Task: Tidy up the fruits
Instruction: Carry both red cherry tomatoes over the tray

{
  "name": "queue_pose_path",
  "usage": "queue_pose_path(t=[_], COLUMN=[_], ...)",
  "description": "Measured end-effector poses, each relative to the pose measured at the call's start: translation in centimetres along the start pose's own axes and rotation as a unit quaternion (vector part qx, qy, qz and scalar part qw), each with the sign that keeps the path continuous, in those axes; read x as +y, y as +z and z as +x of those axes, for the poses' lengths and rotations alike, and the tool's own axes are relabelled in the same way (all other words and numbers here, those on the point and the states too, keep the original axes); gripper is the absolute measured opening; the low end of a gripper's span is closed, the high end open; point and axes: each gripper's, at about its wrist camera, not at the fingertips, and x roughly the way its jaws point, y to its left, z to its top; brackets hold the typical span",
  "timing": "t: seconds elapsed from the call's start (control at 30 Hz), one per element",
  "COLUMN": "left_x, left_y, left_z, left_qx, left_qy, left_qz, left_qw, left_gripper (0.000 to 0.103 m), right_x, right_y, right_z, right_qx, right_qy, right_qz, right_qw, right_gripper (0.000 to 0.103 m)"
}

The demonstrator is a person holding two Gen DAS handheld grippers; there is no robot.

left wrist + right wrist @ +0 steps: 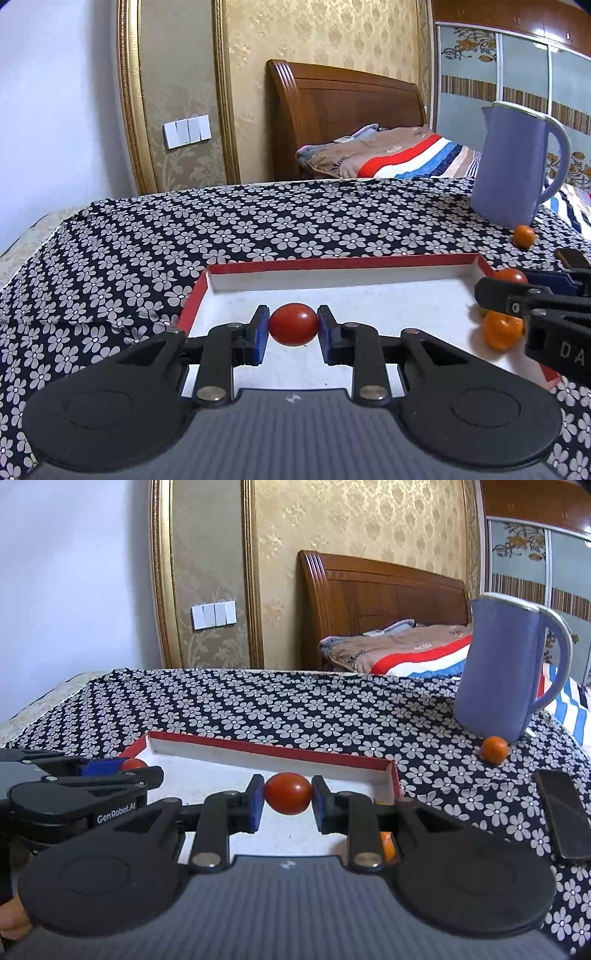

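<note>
1. Holding two tomatoes over the tray (199, 291), one per gripper. Left gripper (293, 326) pinches a tomato (293, 325) between blue pads (260, 334), near the tray's left edge. Right gripper (288, 794) pinches a second tomato (288, 793) the same way, nearer the tray's right wall (393, 775).
2. Both tomatoes appear to hang above the white tray floor; contact with it cannot be told.
3. Other fruit: one orange (502, 330) lying in the tray by its right edge; another orange (494, 750) outside the tray on the tablecloth (295, 709), touching or just beside the jug (506, 672).
4. Risks, as judged:
   - Round, smooth tomatoes gripped at two small contact patches; could slip out or roll on release and knock the tray orange.
   - Too hard a squeeze could split the skin.
   - Grippers close side by side; a sideways move could bump one into the other.
   - Low tray wall; a released tomato near the edge could roll over it.
5. View differences:
   - Right wrist view alone shows a phone (561, 812) on the cloth right of the tray, and a fingertip at lower left.
   - Left wrist view shows the tray orange nearly whole; in the right view only a sliver appears behind the finger linkage.
   - Each view catches the other gripper side-on with its tomato partly hidden.
</note>
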Motion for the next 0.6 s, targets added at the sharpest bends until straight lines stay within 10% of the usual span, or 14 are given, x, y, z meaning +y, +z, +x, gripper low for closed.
queue_pose_path(t=[0.6], left_x=[-0.1], left_y=[0.9], left_z=[3.1], left_qx=[0.03], left_qy=[0.004], left_qz=[0.0], left_qw=[0.9996], left_gripper=[0.027], right_x=[0.1], right_y=[0.6], right_z=[2.8], right_qx=[0.023], right_qy=[-0.003], right_qz=[-0.009], right_qw=[1.0], right_gripper=[0.026])
